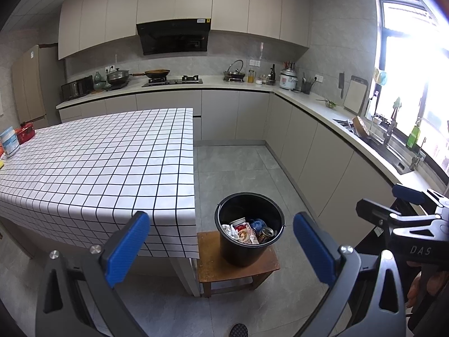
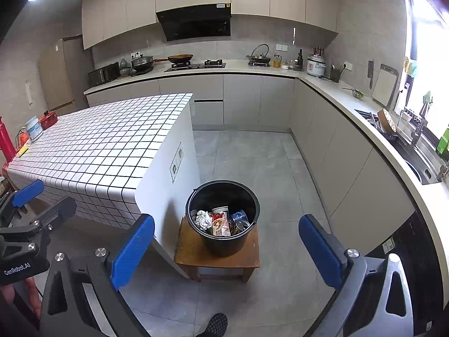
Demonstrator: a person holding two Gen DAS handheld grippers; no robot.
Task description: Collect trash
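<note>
Black bucket (image 1: 249,229) sits on wooden stool (image 1: 237,264) beside checkered tabletop (image 1: 92,165), holding crumpled paper (image 2: 203,219), wrappers, what looks like a can (image 1: 265,234). Your left gripper (image 1: 221,248) and right gripper (image 2: 226,250) hover spread wide, holding nothing.

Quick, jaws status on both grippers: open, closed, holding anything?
Left gripper: jaws open, holding nothing.
Right gripper: jaws open, holding nothing.
</note>
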